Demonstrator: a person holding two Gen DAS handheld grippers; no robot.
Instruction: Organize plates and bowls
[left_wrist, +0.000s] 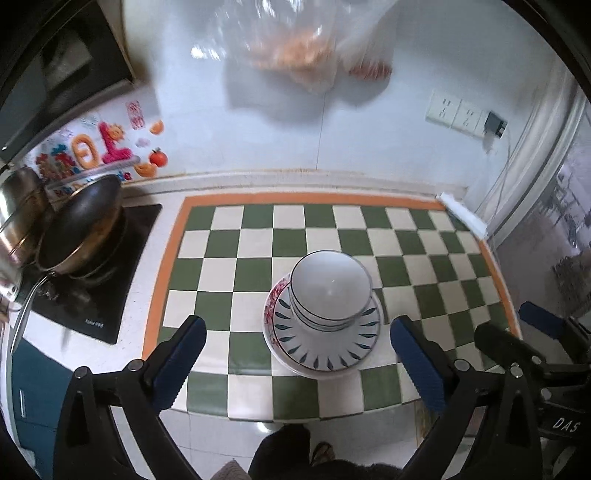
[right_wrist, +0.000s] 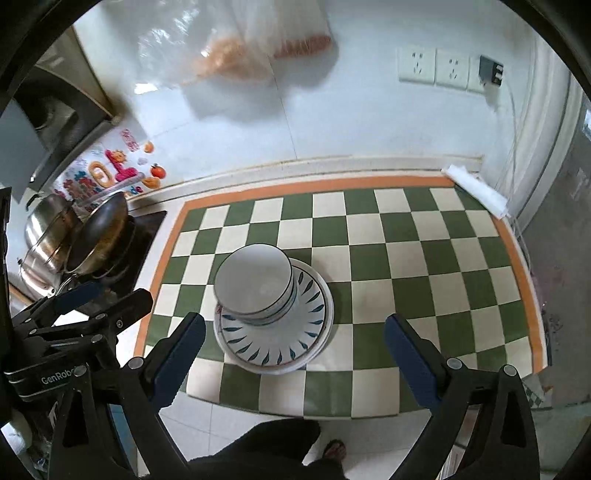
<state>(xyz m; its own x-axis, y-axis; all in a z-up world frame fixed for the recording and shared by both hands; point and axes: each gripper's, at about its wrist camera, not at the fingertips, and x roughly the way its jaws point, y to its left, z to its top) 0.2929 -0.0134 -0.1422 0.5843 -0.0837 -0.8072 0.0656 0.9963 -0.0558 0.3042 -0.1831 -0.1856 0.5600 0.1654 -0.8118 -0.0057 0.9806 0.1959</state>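
Surface: checked mat (left_wrist: 258, 243), kitchen.
Stack (left_wrist: 325, 317): bowls (right_wrist: 255, 284) on plates (right_wrist: 273, 339), ahead between both jaws.
Jaws: left gripper (left_wrist: 295, 354), right gripper (right_wrist: 295, 347) wide, empty.

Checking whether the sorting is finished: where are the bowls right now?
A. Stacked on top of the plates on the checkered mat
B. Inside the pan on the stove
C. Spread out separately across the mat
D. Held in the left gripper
A: the bowls sit nested on the plates, on the checkered mat.
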